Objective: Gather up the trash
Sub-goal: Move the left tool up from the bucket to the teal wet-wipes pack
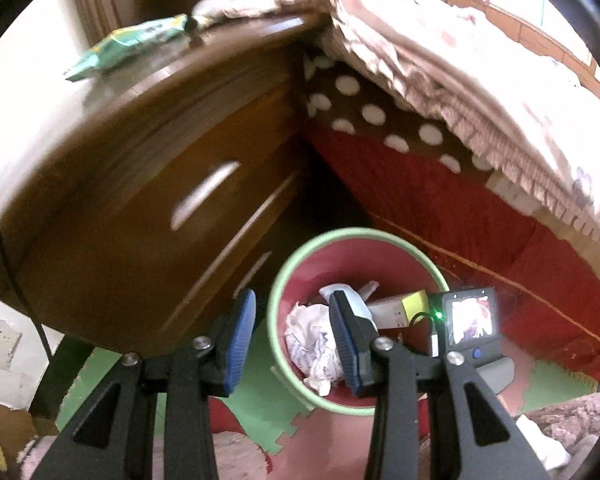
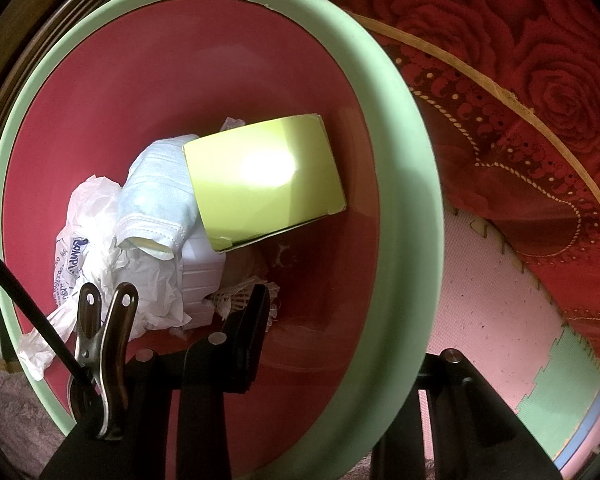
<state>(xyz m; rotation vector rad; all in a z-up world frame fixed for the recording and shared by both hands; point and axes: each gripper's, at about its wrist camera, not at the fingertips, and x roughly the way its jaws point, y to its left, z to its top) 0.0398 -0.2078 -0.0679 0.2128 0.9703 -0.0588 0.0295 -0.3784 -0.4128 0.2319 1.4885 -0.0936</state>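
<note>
A bin with a pale green rim [image 1: 284, 280] and red inside stands on the floor between a nightstand and a bed. In it lie a yellow-green box [image 2: 260, 176], a light blue padded item [image 2: 156, 196], a crumpled white plastic bag [image 2: 96, 240] and a white block [image 2: 202, 276]. My right gripper [image 2: 340, 316] points straight down and is shut on the bin's rim [image 2: 404, 184], one finger [image 2: 256, 312] inside and the other hidden outside. My left gripper [image 1: 292, 304] hangs open and empty above the bin. A green snack packet [image 1: 132, 46] lies on the nightstand top.
The brown wooden nightstand [image 1: 140, 200] with drawers fills the left. A bed with a pale quilt [image 1: 440, 60] and red cover [image 1: 440, 208] overhangs on the right. Green and pink foam mats [image 2: 512, 320] cover the floor. A metal clip [image 2: 104, 360] holds a black cable.
</note>
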